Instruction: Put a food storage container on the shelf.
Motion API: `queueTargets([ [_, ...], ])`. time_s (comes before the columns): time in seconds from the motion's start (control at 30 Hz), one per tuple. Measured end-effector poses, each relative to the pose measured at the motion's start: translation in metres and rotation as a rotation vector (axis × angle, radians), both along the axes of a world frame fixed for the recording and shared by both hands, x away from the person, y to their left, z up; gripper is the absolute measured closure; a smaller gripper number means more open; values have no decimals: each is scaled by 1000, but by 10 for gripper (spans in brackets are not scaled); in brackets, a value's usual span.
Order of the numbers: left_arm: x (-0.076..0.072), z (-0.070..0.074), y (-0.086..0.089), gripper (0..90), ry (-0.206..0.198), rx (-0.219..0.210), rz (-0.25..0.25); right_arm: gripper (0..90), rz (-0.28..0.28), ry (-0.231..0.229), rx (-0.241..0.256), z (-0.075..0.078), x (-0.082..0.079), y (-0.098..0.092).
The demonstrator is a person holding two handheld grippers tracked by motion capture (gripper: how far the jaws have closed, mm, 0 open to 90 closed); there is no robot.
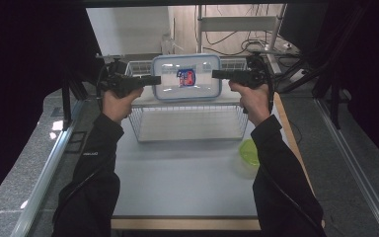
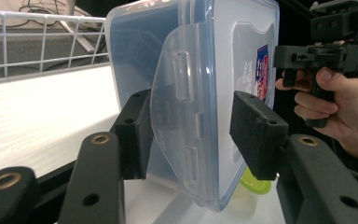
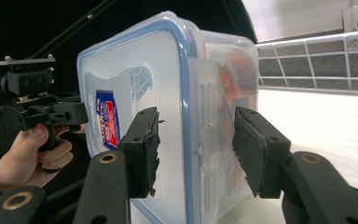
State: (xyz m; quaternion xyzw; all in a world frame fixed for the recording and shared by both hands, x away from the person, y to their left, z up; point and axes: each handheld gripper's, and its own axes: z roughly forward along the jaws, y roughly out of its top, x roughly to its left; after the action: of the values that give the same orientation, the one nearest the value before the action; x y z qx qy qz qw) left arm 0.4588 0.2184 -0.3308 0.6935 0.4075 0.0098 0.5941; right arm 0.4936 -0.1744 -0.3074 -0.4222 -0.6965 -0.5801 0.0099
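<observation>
High view: clear lidded container (image 1: 186, 77) held up on edge over the wire basket (image 1: 191, 123), long axis running between left gripper (image 1: 154, 79) and right gripper (image 1: 218, 74), 1 at each short end.

Left gripper view: jaws straddling the side latch (image 2: 179, 121), gap visible, not clamped.

Right gripper view: jaws likewise apart around the opposite edge.

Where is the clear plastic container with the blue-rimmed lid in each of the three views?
High view: the container is at top centre, held up over the wire basket between the two grippers.
Left gripper view: it is at centre, its side latch between the black jaws.
Right gripper view: it is at centre, its edge between the jaws.
Shared landmark: the red and blue label on the lid.
</observation>
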Motion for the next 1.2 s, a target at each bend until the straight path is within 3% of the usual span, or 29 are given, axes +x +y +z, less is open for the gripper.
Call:
queueTargets([
  [0.07, 0, 0, -1, 494, -6, 5, 6, 504, -6, -5, -11, -1, 0, 0],
  [0.23, 1, -1, -2, 454, 7, 17, 26, 525, -25, -26, -94, -2, -2, 6],
  [0.3, 3, -4, -1, 438, 18, -2, 34, 525, -27, -26, -120, -3, -1, 9],
  [0.43, 6, -4, -3, 413, 31, -5, 48, 523, -30, -19, -102, -7, 0, 9],
  [0.57, 9, -3, -6, 373, 22, 23, 67, 525, -32, -14, -91, -9, 1, 8],
  [0.67, 9, -4, -8, 279, -2, 66, 90, 523, -38, -13, -96, -10, 0, 7],
  [0.73, 9, -4, -9, 263, -21, 61, 106, 541, -38, -6, -38, -10, 1, 4],
  [0.77, 9, -4, -9, 257, -23, 56, 107, 548, -39, -1, -44, -10, 1, 3],
  [0.9, 4, -1, -11, 233, -75, 130, 121, 548, -34, -22, -89, -11, -2, 6],
  [1.0, -4, 3, -9, 270, -116, 152, 135, 553, -32, -37, -87, -11, -4, 5],
  [1.1, -17, 6, -6, 369, -161, 169, 134, 582, -29, -62, -104, -10, -8, 4],
  [1.2, -30, 5, -4, 510, -187, 186, 121, 673, -32, -101, -139, -8, -15, 3],
])
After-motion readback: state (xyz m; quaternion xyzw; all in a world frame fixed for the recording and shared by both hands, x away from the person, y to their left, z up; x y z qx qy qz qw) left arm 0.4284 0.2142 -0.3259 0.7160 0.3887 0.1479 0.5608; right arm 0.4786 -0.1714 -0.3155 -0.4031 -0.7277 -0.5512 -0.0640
